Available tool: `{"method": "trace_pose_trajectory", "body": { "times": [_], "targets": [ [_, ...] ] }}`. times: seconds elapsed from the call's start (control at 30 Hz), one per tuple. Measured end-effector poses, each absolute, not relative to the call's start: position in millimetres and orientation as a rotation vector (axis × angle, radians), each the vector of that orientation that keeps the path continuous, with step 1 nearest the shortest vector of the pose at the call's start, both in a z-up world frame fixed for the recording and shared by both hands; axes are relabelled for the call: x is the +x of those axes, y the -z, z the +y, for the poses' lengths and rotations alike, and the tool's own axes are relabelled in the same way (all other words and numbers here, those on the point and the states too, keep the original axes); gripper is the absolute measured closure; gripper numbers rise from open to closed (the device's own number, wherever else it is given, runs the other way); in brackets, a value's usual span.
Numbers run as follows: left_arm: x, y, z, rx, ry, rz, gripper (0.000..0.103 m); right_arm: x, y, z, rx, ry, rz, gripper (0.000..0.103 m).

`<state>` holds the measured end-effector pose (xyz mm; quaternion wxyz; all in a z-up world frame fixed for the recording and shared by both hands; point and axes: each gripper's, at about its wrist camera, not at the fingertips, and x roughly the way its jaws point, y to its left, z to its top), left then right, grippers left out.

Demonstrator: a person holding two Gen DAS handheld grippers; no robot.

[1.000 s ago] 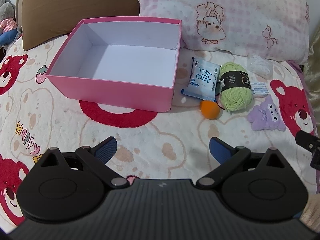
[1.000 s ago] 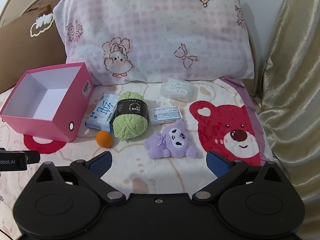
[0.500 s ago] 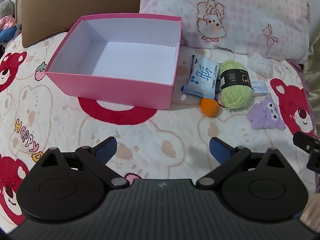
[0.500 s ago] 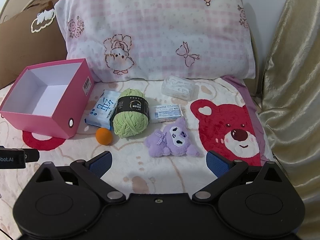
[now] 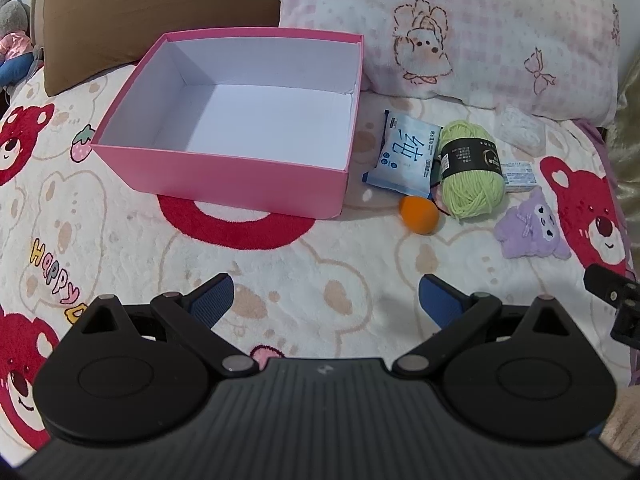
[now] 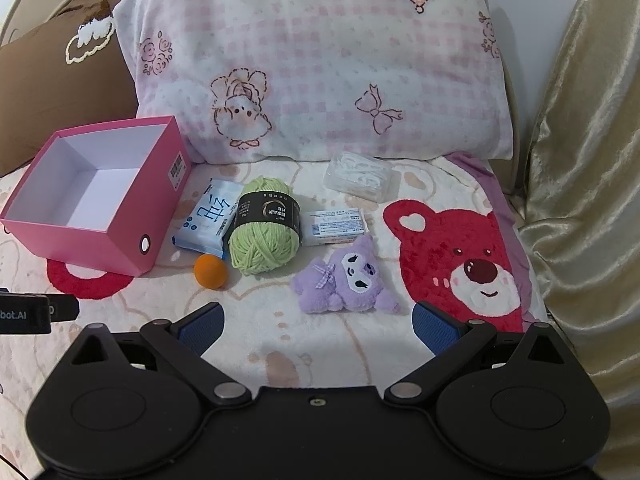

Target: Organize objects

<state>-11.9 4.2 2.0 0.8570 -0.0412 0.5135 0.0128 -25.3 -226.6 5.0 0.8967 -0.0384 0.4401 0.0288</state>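
While both grippers hang over the bed (image 6: pixel 320 336), each with its jaws spread wide and holding nothing, the biggest thing ahead is the pink checked pillow (image 6: pixel 320 60), propped up beyond everything else. Left of it leans a brown cushion (image 5: pixel 152 12). Only the right wrist view shows the gold curtain (image 6: pixel 580 160) off to the right of the jaws; only the left wrist view shows a grey and blue soft toy (image 5: pixel 12 40) at its far left edge.

Ahead and left of the left gripper (image 5: pixel 324 300) stands the pink box (image 5: pixel 224 176), open-topped, white inside, with nothing in it. From the right gripper (image 6: pixel 316 328) the same box sits far left and shows a barcode sticker and a round hole on its end wall, which the left view does not show.

Right of the box lie the loose items, all on the blanket: a green yarn ball (image 6: pixel 266 228) with a black band, touching a blue-and-white tissue pack (image 6: pixel 210 220) on its left; a purple plush toy (image 6: pixel 346 280) just ahead of the right jaws; a clear plastic case (image 6: pixel 358 176) near the pillow; a small white packet (image 6: pixel 336 226) beside the yarn; and an orange ball (image 6: pixel 210 272), nearest the box corner.

Printed with red bears and a "Happy" motif, the blanket covers the whole bed.
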Motion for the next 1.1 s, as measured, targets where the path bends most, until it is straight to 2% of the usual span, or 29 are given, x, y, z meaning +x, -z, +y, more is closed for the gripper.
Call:
{"method": "trace_pose_trajectory", "body": {
  "times": [0.47, 0.87, 1.1],
  "targets": [
    [-11.1, -5.0, -0.1, -0.081, -0.023, 1.080, 0.003, -24.4, -6.0, -226.2, -0.071, -0.082, 0.909, 0.001],
    [-9.3, -57.0, -30.8, 0.003, 0.012, 0.909, 0.003, -30.4, -13.5, -259.4, 0.034, -0.242, 0.828, 0.001],
    [7.1, -62.2, -56.0, -0.018, 0.105, 0.883, 0.003, -25.8, -0.5, -261.5, -0.150, -0.336, 0.753, 0.001]
  ]
}}
